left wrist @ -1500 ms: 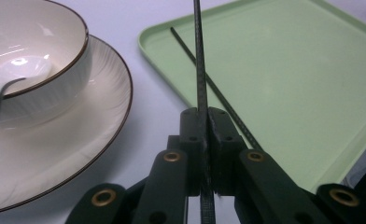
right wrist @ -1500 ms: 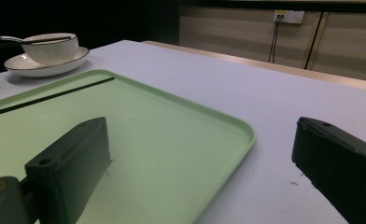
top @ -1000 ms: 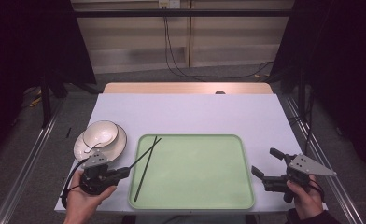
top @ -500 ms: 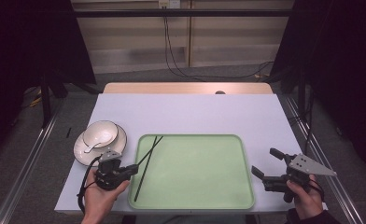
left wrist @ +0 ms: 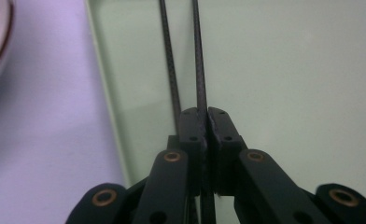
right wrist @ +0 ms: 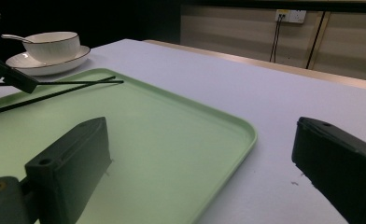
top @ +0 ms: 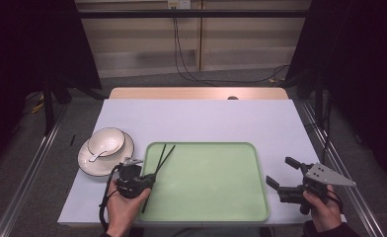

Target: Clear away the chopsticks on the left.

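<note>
My left gripper [left wrist: 204, 122] pinched one thin black chopstick [left wrist: 199, 56] over the pale green tray's [top: 221, 207] left edge — my right gripper [top: 286, 174] stood spread, near right.

high view looks down from above; both tool views sit close, sharing the green tray [top: 211, 182].

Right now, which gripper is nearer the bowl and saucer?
Left. The left gripper is at the tray's near-left corner, shut on a chopstick, just this side of the bowl and saucer. The right gripper sits open beyond the tray's right edge.
</note>
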Tool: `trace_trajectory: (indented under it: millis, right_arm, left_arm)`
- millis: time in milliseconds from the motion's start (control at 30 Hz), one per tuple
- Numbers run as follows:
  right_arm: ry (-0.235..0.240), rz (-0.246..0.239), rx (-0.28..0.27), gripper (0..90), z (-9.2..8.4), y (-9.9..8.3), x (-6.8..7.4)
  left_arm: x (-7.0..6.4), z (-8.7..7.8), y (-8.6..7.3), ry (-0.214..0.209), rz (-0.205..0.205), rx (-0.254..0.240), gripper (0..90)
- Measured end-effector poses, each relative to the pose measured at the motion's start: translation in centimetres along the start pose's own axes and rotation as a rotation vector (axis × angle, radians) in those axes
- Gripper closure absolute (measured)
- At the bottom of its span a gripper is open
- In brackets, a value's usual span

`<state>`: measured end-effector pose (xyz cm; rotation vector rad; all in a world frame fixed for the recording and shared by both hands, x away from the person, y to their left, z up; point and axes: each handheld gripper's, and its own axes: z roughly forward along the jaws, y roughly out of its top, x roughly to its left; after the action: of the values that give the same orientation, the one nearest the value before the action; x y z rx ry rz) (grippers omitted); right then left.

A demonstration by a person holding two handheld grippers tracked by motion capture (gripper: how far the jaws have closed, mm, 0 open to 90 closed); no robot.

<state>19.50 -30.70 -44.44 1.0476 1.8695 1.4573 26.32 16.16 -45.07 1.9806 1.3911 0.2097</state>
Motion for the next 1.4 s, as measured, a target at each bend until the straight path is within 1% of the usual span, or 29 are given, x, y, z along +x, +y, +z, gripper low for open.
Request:
trace_trajectory:
  millis: [33, 100, 133, 167, 300, 400, 467, 533, 567, 600, 633, 667, 700, 767, 833, 900, 967, 1000, 1067, 1133, 1167, 1200, 1267, 1333, 1400]
  right_arm:
    - [-0.001, 0.002, -0.002, 3.8, 0.0, 0.0, 0.0]
    - [0.000, 0.006, -0.003, 3.9, 0.0, 0.0, 0.0]
    - [0.001, 0.003, -0.004, 3.9, 0.0, 0.0, 0.0]
    - [0.001, 0.003, -0.005, 3.9, 0.0, 0.0, 0.0]
    - [0.006, 0.002, 0.000, 3.9, 0.0, 0.0, 0.0]
    - [0.003, 0.001, 0.000, 3.9, 0.0, 0.0, 0.0]
    - [-0.004, 0.004, -0.001, 3.9, -0.1, 0.0, -0.1]
    - [-0.004, 0.003, -0.001, 3.9, -0.1, 0.0, -0.1]
    - [0.001, 0.009, 0.001, 3.9, -0.1, 0.0, 0.0]
    - [0.004, 0.000, 0.000, 3.9, 0.0, 0.0, 0.0]
    - [0.005, -0.002, 0.000, 3.9, 0.0, 0.0, 0.0]
    - [0.009, -0.007, 0.004, 3.9, 0.0, 0.0, 0.1]
    - [0.010, -0.008, 0.002, 3.8, 0.1, 0.0, 0.1]
    - [0.011, -0.007, 0.003, 3.8, 0.0, 0.0, 0.1]
    - [0.012, -0.007, 0.003, 3.8, 0.0, 0.0, 0.1]
    - [0.012, -0.008, 0.004, 3.8, 0.0, 0.0, 0.1]
    - [0.012, -0.008, 0.004, 3.9, 0.0, 0.0, 0.1]
    - [0.010, -0.008, 0.003, 3.8, 0.0, 0.0, 0.0]
    - [0.008, -0.005, 0.002, 3.8, 0.0, 0.0, 0.0]
    - [0.012, -0.007, 0.003, 3.9, 0.0, 0.0, 0.0]
    - [0.011, -0.008, 0.002, 3.8, 0.0, 0.0, 0.0]
    - [0.010, -0.007, 0.002, 3.8, 0.0, 0.0, 0.0]
    - [0.010, -0.002, -0.001, 3.9, 0.0, 0.0, 0.1]
    - [0.010, -0.002, -0.001, 3.8, 0.0, 0.0, 0.0]
    - [0.003, 0.002, -0.001, 3.8, 0.0, 0.0, 0.1]
  left_arm:
    - [-0.1, 0.2, 0.0, 0.006, 0.004, -0.001, 85.5]
    - [-0.2, 0.5, 0.1, 0.000, 0.002, 0.012, 85.5]
    - [-0.2, 0.6, 0.0, -0.005, -0.009, 0.014, 85.4]
    - [-0.3, 0.7, -0.1, 0.002, 0.001, 0.019, 85.4]
    - [-0.3, 1.2, -0.2, -0.008, -0.006, 0.038, 85.2]
    - [-0.4, 1.6, -0.4, -0.015, 0.004, 0.050, 85.0]
    - [-0.5, 1.6, -0.4, -0.013, 0.009, 0.047, 85.0]
    - [-0.4, 1.6, -0.4, -0.024, 0.011, 0.047, 84.8]
    - [-0.4, 1.6, -0.4, -0.028, 0.021, 0.048, 84.7]
    - [-0.4, 1.6, -0.3, -0.030, 0.026, 0.052, 81.8]
    - [-0.5, 1.6, -0.3, -0.034, 0.019, 0.048, 78.7]
    - [-0.5, 1.6, -0.3, -0.032, 0.031, 0.056, 78.4]
    - [-0.5, 1.6, -0.3, -0.029, 0.035, 0.057, 78.4]
    - [-0.4, 1.6, -0.3, -0.038, 0.023, 0.054, 78.5]
    - [-0.4, 1.6, -0.3, -0.045, 0.024, 0.053, 78.5]
    - [-0.3, 1.6, -0.3, -0.052, 0.037, 0.053, 77.8]
    - [-0.3, 1.6, -0.2, -0.054, 0.049, 0.047, 74.6]
    - [-0.2, 1.6, -0.2, -0.052, 0.060, 0.046, 76.2]
    - [0.1, 1.5, -0.1, -0.065, 0.075, 0.027, 77.4]
    - [0.2, 1.1, 0.1, -0.109, 0.081, -0.007, 75.1]
    - [0.2, 0.9, 0.1, -0.114, 0.091, -0.019, 73.7]
    - [0.1, 0.8, 0.1, -0.114, 0.093, -0.034, 70.9]
    - [0.0, 0.4, 0.2, -0.142, 0.109, -0.072, 65.5]
    - [-0.1, -0.1, 0.3, -0.145, 0.144, -0.107, 56.1]
    - [-0.1, -0.6, 0.3, -0.173, 0.172, -0.147, 48.8]
